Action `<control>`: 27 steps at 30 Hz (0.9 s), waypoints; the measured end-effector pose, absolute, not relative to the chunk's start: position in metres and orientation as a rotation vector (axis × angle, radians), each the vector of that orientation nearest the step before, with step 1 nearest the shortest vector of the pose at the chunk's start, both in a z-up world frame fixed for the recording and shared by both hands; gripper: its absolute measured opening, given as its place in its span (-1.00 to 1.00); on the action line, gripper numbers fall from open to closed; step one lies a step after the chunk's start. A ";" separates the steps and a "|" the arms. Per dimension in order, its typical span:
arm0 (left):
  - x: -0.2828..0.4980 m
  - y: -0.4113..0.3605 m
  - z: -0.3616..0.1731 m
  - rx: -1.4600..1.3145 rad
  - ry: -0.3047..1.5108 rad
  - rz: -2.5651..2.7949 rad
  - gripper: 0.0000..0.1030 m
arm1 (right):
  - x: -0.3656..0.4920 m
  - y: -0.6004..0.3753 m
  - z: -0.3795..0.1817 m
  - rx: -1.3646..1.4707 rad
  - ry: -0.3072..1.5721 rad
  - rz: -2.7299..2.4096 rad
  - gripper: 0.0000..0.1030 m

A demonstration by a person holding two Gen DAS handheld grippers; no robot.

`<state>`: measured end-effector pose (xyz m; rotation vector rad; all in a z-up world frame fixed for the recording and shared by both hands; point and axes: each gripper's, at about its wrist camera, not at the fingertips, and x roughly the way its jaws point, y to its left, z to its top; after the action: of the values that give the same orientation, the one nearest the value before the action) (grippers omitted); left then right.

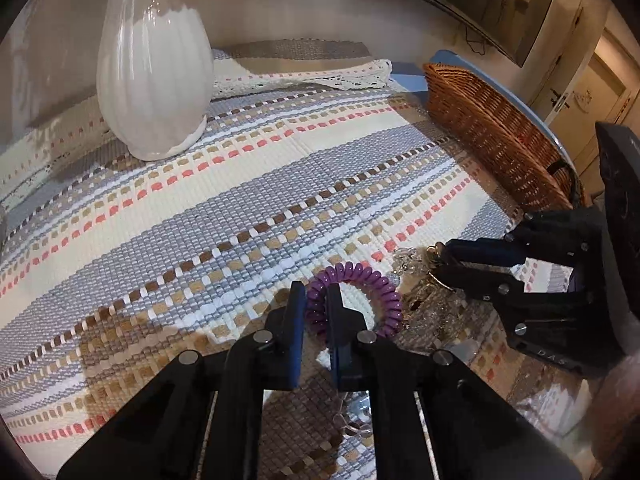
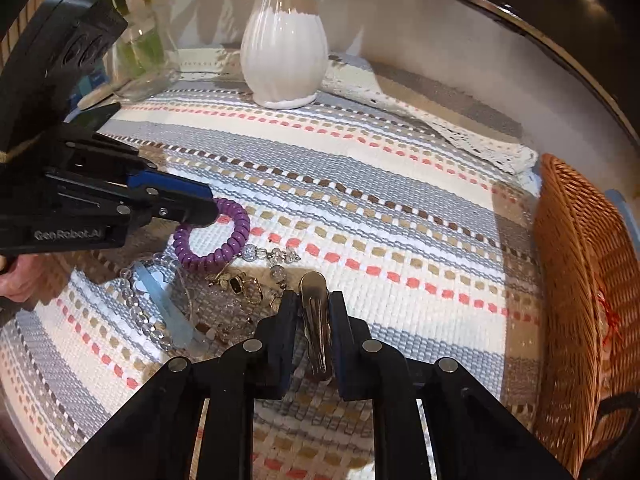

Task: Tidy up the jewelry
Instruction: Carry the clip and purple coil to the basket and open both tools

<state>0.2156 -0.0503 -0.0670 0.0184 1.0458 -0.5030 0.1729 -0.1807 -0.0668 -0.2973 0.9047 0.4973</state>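
L gripper (image 1: pixel 316 300): fingers closed down on the near-left part of the purple coil bracelet (image 1: pixel 358 300), coil pinched between the pads; bracelet ring lies on the mat just ahead and to the right of the tips.
R gripper (image 2: pixel 314 312): fingers closed on a metal hair clip (image 2: pixel 316 320), clip runs lengthwise between the pads, rounded end poking out past the tips.
Bracelet, R view (image 2: pixel 214 236): ahead-left of R gripper, L gripper's tips (image 2: pixel 200 204) on its upper-left side.
Jewelry pile (image 2: pixel 240 286): small gold pieces + clear crystal bits, just left of R tips, touching the bracelet's near edge.
Clear bead strand (image 2: pixel 138 312): further left of R gripper, w/ a pale blue strip (image 2: pixel 168 312) lying across it.
Basket (image 2: pixel 588 300): wicker, far right of R gripper, at mat edge.
Vase (image 2: pixel 284 48): white, ribbed, upright, far ahead of R gripper; ahead-left of L gripper.
Mat (image 1: pixel 240 200): striped woven, under everything.
Glass vase (image 2: pixel 140 56): far ahead-left of R gripper, green stems inside.
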 end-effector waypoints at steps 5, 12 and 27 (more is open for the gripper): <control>0.200 -0.043 -0.045 0.019 0.977 -0.533 -0.84 | 0.157 -0.192 -0.052 -0.254 0.875 0.469 -0.69; 0.176 -0.047 0.016 0.021 0.833 -0.598 -0.84 | 0.126 -0.216 -0.007 -0.178 0.800 0.430 -0.69; 0.213 -0.185 0.108 0.105 0.699 -0.786 -0.84 | 0.123 -0.363 0.100 0.132 0.652 0.209 -0.69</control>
<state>0.2132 -0.1848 0.1078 0.1047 0.6992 -0.7862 0.1231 -0.3634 0.1001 0.1321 0.6523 0.2086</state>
